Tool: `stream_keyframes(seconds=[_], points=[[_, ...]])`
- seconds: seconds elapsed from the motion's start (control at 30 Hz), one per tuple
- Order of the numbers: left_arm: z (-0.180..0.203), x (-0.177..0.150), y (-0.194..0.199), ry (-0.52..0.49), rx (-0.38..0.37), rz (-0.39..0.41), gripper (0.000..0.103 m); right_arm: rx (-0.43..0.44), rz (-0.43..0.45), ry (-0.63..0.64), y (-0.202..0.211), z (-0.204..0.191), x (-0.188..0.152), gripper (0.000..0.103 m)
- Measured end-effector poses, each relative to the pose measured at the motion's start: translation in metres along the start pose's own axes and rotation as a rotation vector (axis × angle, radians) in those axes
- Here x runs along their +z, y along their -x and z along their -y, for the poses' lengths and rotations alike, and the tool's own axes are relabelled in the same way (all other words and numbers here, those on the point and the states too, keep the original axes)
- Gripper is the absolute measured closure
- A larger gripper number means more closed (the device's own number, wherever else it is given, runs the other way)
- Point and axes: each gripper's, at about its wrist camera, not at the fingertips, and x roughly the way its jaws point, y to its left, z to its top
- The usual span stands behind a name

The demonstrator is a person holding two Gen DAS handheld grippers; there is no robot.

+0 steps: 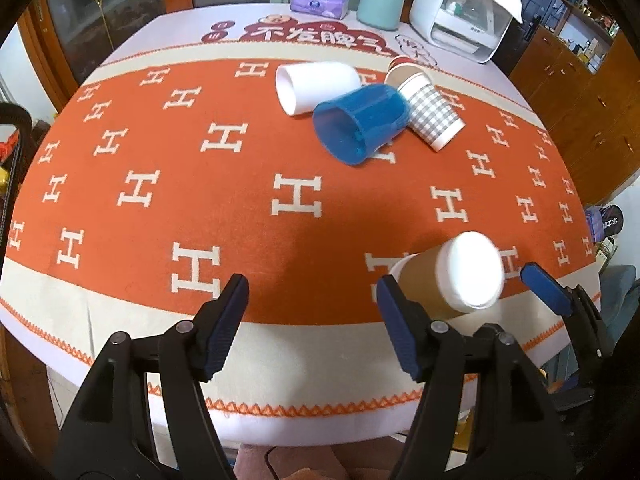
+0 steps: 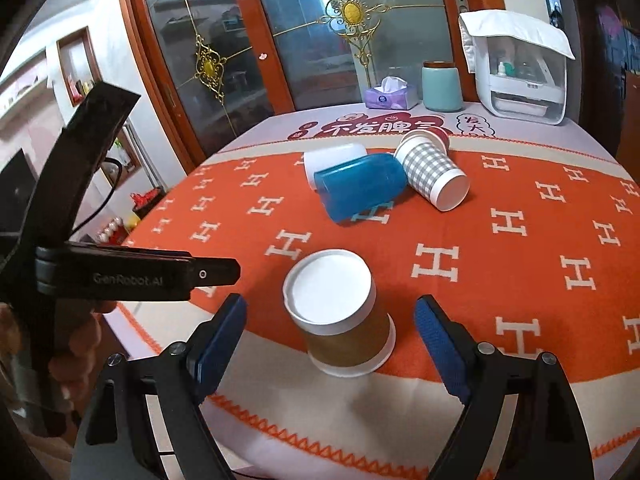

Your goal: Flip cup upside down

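The brown paper cup (image 2: 340, 312) stands upside down on the orange H-patterned cloth (image 2: 500, 280) near the front edge of the bench (image 2: 280, 408), its white base facing up and its white rim resting on the cloth where the orange field meets the cream border. In the right wrist view it sits between the two blue-padded fingers of the right claw (image 2: 330, 344), which is released: both pads stand apart from the cup wall, touching nothing. The left claw (image 1: 312, 328) is also spread wide with nothing between its fingers; in its own view the brown cup (image 1: 452, 276) lies at about 2 o'clock from it, just beyond its right-hand finger, and looks tilted by the lens and a little blurred. The right claw's blue pad (image 1: 546, 288) shows at 3 o'clock of the cup in that view. Toward 12 o'clock, well apart from the brown cup, three other cups lie on their sides in a cluster: a white cup (image 2: 332, 160), a blue plastic cup (image 2: 360, 188) lying against it, and a grey checked paper cup (image 2: 434, 174) touching the blue one at its 3 o'clock side. At the far edge of the bench stand a purple tissue box (image 2: 386, 94), a pale green canister (image 2: 440, 86) and a white appliance (image 2: 524, 88).
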Motion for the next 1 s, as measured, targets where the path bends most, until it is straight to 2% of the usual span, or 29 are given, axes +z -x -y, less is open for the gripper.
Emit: stream_keyframes(seconds=[0.23, 0.37, 0.57, 0.63, 0.8, 1.0], points=[[0.010, 0.000, 0.029, 0.011, 0.027, -0.002, 0.039, 0.020, -0.021, -0.091, 0.044, 0.004, 0.022, 0.016], [0.015, 0.001, 0.053, 0.010, 0.042, 0.036, 0.039, -0.028, -0.021, -0.101, 0.071, 0.002, 0.039, 0.016], [0.027, 0.008, 0.091, 0.007, 0.008, 0.083, 0.039, -0.078, -0.013, -0.109, 0.104, -0.005, 0.065, 0.016], [0.033, 0.009, 0.103, -0.006, 0.027, 0.110, 0.037, -0.103, -0.028, -0.118, 0.111, -0.006, 0.072, 0.016], [0.043, 0.009, 0.126, -0.014, 0.056, 0.182, 0.031, -0.091, -0.072, -0.206, 0.119, -0.001, 0.082, 0.016], [0.053, 0.005, 0.136, -0.028, 0.080, 0.225, 0.031, -0.123, -0.082, -0.200, 0.126, -0.005, 0.084, 0.016]])
